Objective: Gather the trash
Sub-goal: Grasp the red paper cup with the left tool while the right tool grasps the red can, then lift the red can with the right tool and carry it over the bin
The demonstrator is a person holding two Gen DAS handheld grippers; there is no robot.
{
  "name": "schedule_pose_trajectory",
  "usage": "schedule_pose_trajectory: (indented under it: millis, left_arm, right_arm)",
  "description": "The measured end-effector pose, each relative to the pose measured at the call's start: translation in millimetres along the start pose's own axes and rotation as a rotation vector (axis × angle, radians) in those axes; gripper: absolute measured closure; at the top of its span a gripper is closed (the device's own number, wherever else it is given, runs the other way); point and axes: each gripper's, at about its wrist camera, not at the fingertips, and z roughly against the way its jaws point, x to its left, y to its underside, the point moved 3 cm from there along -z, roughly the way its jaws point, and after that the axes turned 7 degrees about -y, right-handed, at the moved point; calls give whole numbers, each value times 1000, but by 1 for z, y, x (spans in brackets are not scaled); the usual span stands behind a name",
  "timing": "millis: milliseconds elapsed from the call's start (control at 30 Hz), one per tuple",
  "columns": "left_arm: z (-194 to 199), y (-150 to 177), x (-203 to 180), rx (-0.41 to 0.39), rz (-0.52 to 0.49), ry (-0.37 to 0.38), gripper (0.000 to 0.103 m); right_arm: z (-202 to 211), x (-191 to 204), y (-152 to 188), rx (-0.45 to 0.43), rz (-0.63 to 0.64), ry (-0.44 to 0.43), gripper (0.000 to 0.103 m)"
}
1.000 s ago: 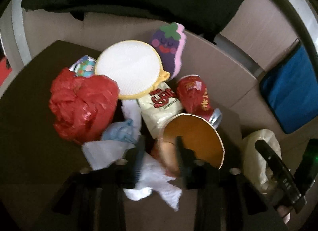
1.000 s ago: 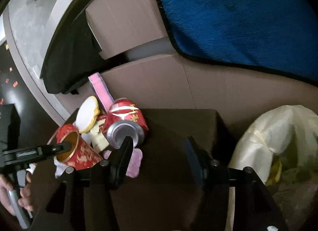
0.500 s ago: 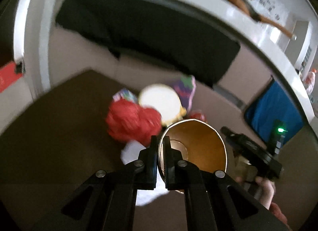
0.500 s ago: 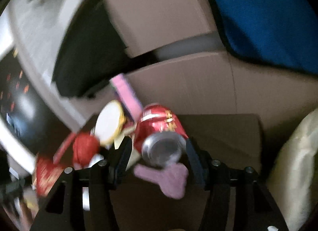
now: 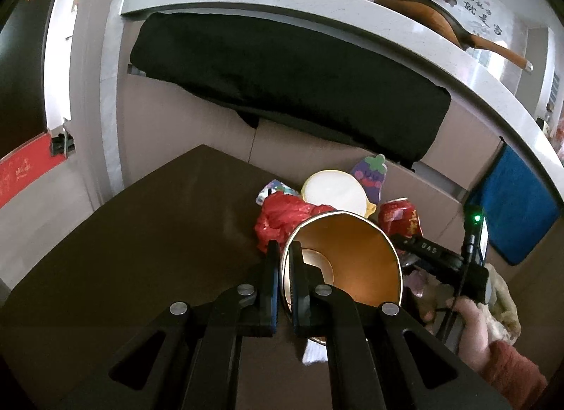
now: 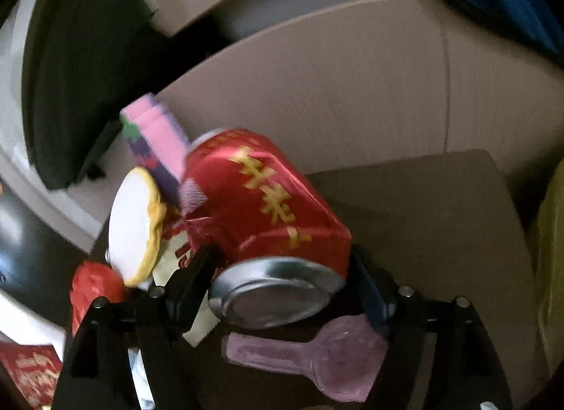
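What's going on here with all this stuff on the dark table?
A person is clearing trash with two handheld grippers. The left gripper is shut on the rim of a gold-lined paper cup, lifted off the pile. The right gripper has just been opening, its fingers straddling a dented red drink can without pressing it.

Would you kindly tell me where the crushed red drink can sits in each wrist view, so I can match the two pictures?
Left wrist view: red can right of centre, behind the paper cup, partly hidden.
Right wrist view: the can fills the centre, silver end toward the camera, between the open right gripper fingers.
Shared landmark: white round pad with yellow rim.
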Motion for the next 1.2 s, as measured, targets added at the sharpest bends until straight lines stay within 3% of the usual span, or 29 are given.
schedule_pose_trajectory:
  millis: [200,400,700,933,1200]
  left_arm:
    - [16,-3,-5,-25,-22,-6,98]
    - [41,-10,-14,-79,-37,-29,98]
    - [69,4,-40,-88,-57,-18,98]
    - [80,24,-54,-78,-91,-11,98]
    - [67,52,-56,2,-111,-5,98]
  right_arm:
    - [39,16,2,-47,132,13,41]
    - [94,31,0,-84,218,-34,41]
    - [168,47,10,-174,338,-56,42]
    - [196,55,34,-175,426,-63,42]
    - [192,55,90,-98,544,-57,42]
